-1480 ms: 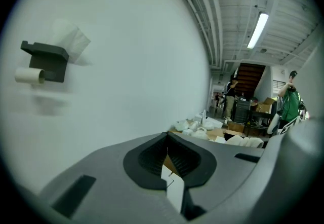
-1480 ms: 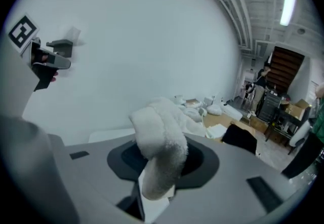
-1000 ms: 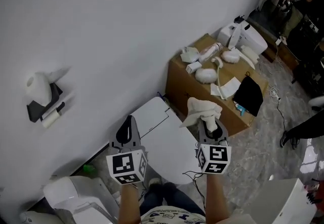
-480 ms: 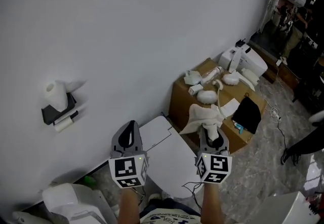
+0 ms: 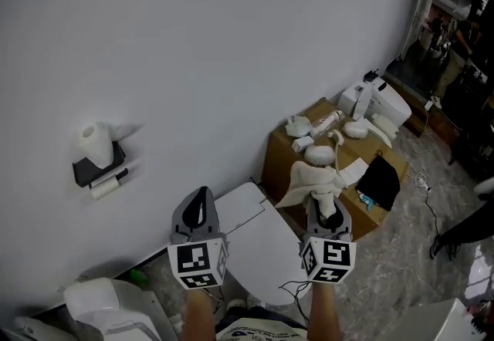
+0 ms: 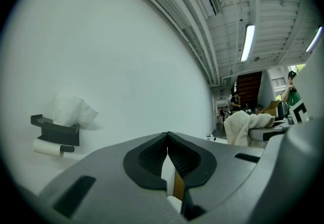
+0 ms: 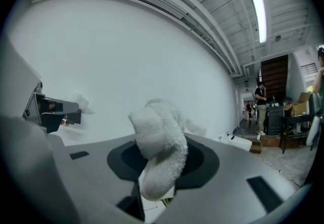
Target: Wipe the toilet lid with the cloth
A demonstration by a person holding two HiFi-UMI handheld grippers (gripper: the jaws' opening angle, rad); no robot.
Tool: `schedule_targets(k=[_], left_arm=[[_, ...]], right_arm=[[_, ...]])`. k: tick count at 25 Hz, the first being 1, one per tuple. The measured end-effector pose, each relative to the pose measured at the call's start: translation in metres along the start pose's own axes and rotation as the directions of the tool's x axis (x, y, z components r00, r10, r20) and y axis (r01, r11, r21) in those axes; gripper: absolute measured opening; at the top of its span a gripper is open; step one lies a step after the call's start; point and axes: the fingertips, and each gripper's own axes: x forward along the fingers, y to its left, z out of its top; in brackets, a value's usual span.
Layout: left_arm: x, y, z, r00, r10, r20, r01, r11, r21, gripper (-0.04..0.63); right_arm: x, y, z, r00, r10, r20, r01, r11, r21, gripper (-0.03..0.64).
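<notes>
Our left gripper and right gripper are grey with black pads. Each carries a white cube with black square markers.

No lettering, number or brand can be read on anything.

A bathroom mock-up in an industrial hall. A closed white toilet lid and black wall-mounted paper holder sit near a cluttered brown cardboard box, under a ribbed white ceiling with a long fluorescent tube light.

Left gripper closed, right gripper clamped, both raised
</notes>
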Motion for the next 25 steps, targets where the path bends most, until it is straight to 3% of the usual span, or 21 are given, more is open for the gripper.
schedule_targets(k=[25], left_arm=[[-0.017, -0.004, 0.008, 1.0, 0.013, 0.019, -0.013, 1.0, 0.014, 0.008]], right_arm=[[-0.015, 0.0, 0.014, 0.999, 0.019, 0.037, -0.019, 1.0, -0.003, 0.123]])
